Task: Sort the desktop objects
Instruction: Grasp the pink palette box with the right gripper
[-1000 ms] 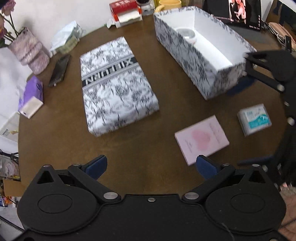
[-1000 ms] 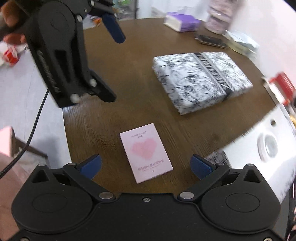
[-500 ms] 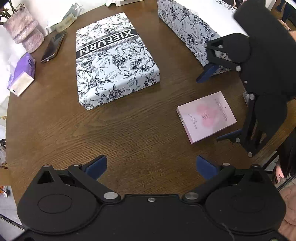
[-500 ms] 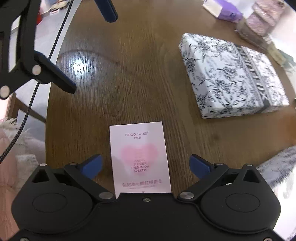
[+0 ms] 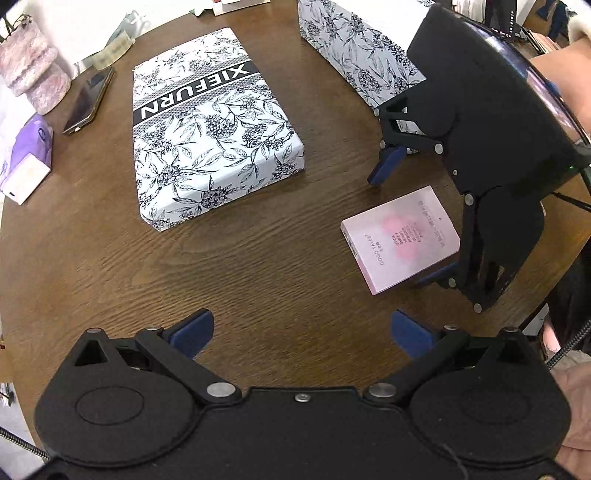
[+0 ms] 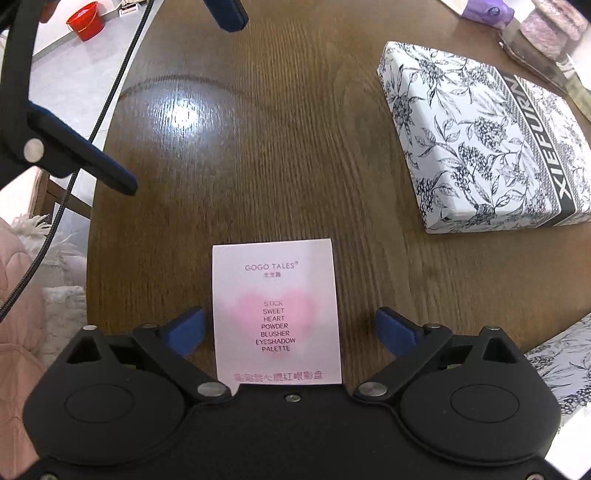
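Observation:
A flat pink palette box (image 6: 275, 310) printed with a heart lies on the brown round table (image 6: 258, 147). My right gripper (image 6: 291, 330) is open, one blue pad on each side of the box, with gaps. In the left wrist view the same pink box (image 5: 400, 240) sits between the right gripper's (image 5: 410, 221) spread fingers. My left gripper (image 5: 301, 328) is open over bare wood, holding nothing. The open floral box (image 5: 362, 48) stands at the back right, just behind the right gripper.
A floral lid marked XIEFURN (image 5: 214, 140) lies flat mid-table. A phone (image 5: 86, 101), a purple tissue pack (image 5: 27, 162) and a pink vase (image 5: 31, 70) line the left rim. The table edge is close behind both grippers. A red bucket (image 6: 85, 26) stands on the floor.
My right gripper has come down and forward until the pink box lies between its open fingers. The left gripper shifted slightly; the box itself has not moved.

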{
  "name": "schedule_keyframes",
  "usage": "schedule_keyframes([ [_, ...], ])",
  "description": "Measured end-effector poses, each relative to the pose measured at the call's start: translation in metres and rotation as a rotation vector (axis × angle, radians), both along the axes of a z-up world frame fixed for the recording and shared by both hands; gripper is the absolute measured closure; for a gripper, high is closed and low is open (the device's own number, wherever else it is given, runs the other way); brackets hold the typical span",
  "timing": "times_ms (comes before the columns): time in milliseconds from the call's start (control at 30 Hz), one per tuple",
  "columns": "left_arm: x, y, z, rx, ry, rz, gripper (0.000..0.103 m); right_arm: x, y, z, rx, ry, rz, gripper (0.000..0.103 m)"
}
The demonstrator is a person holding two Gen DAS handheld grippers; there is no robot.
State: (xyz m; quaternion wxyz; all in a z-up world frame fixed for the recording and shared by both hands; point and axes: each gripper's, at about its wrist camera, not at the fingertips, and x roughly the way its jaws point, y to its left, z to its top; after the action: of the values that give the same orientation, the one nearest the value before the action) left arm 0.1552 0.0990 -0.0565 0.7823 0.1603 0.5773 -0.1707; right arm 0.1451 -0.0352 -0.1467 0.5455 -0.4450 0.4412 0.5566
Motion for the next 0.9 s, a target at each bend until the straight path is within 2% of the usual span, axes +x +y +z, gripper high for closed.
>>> schedule_keyframes([
  [567, 0.002, 0.001, -0.001, -0.016, 0.004, 0.007, 0.0, 0.0, -0.014, 0.011, 0.004, 0.004, 0.004, 0.006],
  [667, 0.002, 0.002, 0.001, -0.022, 0.002, 0.018, 0.0, 0.0, -0.019, 0.015, 0.016, 0.005, 0.018, 0.012],
  [733, 0.001, 0.003, 0.003, -0.028, 0.001, 0.026, 0.0, 0.001, -0.014, 0.015, 0.024, 0.007, 0.031, 0.022],
  [767, 0.001, 0.004, 0.004, -0.031, 0.001, 0.028, 0.0, 0.002, -0.012, 0.017, 0.027, 0.009, 0.039, 0.033],
  [900, -0.001, 0.006, 0.007, -0.034, -0.009, 0.034, 0.0, 0.003, -0.011, 0.021, 0.005, 0.007, 0.05, 0.034],
])
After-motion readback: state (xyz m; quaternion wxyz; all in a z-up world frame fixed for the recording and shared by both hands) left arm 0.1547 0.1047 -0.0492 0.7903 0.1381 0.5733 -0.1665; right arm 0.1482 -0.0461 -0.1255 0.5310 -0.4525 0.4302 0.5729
